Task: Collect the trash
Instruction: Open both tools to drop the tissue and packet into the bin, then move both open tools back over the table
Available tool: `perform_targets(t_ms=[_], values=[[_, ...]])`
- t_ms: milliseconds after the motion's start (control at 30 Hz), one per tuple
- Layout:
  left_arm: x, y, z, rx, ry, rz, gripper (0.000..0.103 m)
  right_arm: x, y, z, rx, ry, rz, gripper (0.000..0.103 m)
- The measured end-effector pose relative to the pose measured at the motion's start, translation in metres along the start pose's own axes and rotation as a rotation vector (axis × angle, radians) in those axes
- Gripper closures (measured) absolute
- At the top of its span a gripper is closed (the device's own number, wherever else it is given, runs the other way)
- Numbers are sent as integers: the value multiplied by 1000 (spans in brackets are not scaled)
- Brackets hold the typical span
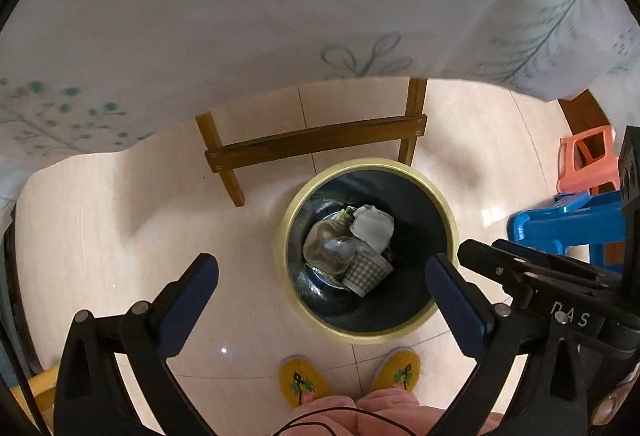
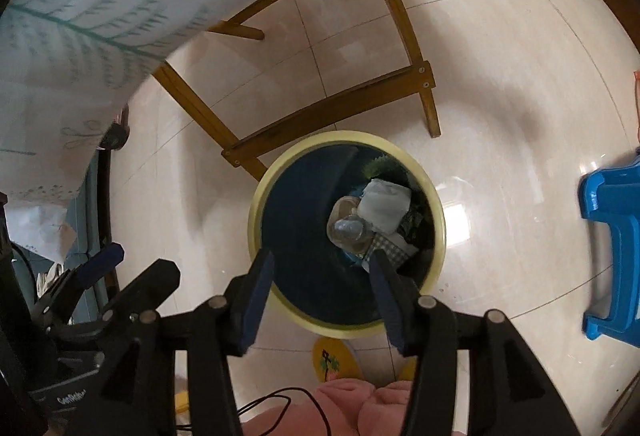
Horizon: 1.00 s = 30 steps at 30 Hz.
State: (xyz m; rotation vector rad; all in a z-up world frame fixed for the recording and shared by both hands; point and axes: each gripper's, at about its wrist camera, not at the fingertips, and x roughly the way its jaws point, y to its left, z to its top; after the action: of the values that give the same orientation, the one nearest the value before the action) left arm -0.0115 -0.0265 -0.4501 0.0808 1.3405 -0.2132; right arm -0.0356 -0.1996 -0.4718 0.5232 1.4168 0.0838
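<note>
Over the yellow-rimmed bin (image 1: pixel 442 201), left gripper (image 1: pixel 322 278) and right gripper (image 2: pixel 322 270) hang released, empty; inside, a crushed clear bottle (image 1: pixel 330 250) (light, slippery) invites a neck grip.

Yellow-rimmed bin (image 1: pixel 400 336), green-checked cup (image 1: pixel 366 272)

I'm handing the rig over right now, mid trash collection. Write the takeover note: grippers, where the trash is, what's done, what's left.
Left gripper: open wide, empty, above the bin.
Right gripper: open, empty, also over the bin; its own view shows nothing between its fingers.
Trash: clear plastic bottle, checked paper cup and crumpled white paper lie at the bottom of the bin.
Done: these pieces are in the bin.
Left: no other trash is visible here; check the table under the tablecloth and the floor.
</note>
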Motion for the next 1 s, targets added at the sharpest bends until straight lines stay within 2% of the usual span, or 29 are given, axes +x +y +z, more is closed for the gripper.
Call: perform_targets(t_ms=[233, 433, 700, 1000], values=[[-67, 6, -11, -34, 27, -1, 1, -50, 12, -6, 17, 5, 0, 53], [-143, 9, -19, -77, 13, 14, 1, -123, 38, -13, -12, 3, 8, 53], [-244, 6, -4, -156, -74, 34, 1, -220, 78, -12, -94, -28, 48, 53], [-330, -11, 16, -122, -215, 82, 1, -322, 115, -2, -209, -165, 69, 53]])
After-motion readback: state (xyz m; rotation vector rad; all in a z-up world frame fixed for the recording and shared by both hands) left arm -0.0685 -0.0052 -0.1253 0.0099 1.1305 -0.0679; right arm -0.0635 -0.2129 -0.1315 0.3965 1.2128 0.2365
